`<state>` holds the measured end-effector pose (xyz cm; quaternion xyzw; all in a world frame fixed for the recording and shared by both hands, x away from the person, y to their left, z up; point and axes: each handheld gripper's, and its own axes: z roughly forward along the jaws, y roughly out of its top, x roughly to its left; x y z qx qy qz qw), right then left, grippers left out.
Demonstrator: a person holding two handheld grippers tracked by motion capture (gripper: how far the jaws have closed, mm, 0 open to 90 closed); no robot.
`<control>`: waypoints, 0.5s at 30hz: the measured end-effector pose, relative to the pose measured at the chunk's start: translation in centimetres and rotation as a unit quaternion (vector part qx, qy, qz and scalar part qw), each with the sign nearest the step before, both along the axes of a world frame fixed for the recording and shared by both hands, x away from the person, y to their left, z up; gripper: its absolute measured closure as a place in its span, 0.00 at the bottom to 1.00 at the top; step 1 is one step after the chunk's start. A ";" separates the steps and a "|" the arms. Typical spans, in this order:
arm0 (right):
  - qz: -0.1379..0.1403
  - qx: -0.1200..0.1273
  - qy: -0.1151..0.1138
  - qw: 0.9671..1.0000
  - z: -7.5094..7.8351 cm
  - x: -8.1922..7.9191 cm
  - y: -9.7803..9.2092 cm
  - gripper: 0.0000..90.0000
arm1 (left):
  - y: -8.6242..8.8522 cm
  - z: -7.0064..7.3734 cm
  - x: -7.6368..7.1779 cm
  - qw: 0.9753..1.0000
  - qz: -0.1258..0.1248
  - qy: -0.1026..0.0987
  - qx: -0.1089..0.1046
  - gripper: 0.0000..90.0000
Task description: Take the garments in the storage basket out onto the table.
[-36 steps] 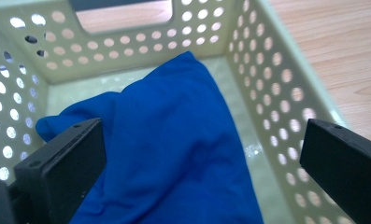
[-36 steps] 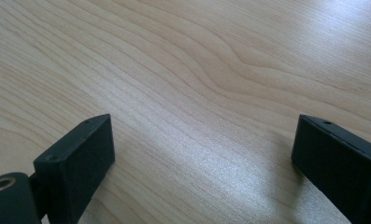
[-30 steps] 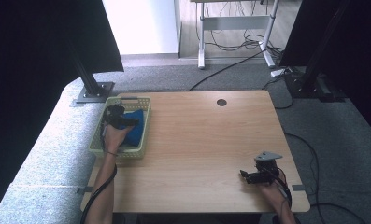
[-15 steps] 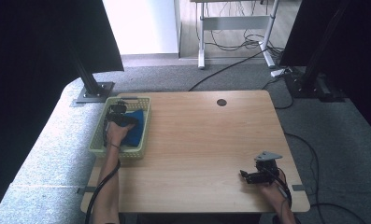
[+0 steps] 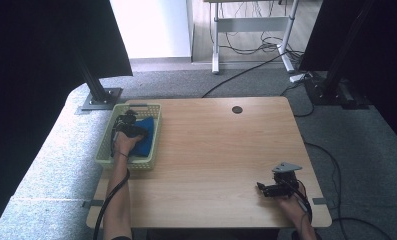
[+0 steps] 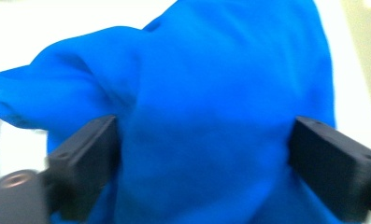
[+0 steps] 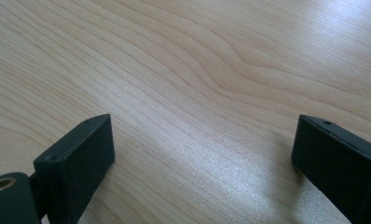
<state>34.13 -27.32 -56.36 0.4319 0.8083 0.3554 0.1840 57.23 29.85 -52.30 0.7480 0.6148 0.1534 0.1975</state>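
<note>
A blue cloth (image 5: 146, 136) lies bunched in a pale green mesh basket (image 5: 105, 151) at the table's left edge. My left gripper (image 5: 126, 123) reaches into the basket and sits on the cloth. In the left gripper view the blue cloth (image 6: 211, 88) bulges between the jaws of the left gripper (image 6: 202, 163), which stand wide apart, so it is open. My right gripper (image 5: 266, 189) rests low over the bare wood near the front right corner. The right gripper (image 7: 202, 163) is open with nothing between its jaws.
The wooden table (image 5: 221, 150) has a round cable hole (image 5: 237, 109) near its back edge. Black stand bases (image 5: 101, 98) and cables lie on the grey floor behind the table. A cable trails from each gripper along the forearms.
The left hand has shifted slightly inside the basket over the blue cloth. The right gripper has stayed where it was.
</note>
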 end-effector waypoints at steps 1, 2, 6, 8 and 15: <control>0.000 0.000 0.000 1.000 0.0 0.0 0.0 0.06 | -0.1 0.1 -0.1 1.000 -0.005 -0.003 -0.001 0.20; 0.000 0.000 0.000 1.000 0.0 0.0 0.0 0.06 | -0.1 0.2 -0.2 1.000 -0.007 -0.007 -0.004 0.26; 0.000 0.000 0.000 1.000 0.0 0.0 0.0 0.06 | -0.1 0.5 -0.7 0.999 -0.023 -0.017 -0.023 0.65; 0.001 0.000 0.000 1.000 0.0 0.0 0.0 0.06 | 0.1 0.5 -0.8 0.999 -0.026 -0.015 -0.034 0.79; 0.001 0.000 0.000 1.000 0.0 0.0 0.0 0.06 | 0.3 0.6 -0.7 0.999 -0.026 -0.010 -0.043 0.82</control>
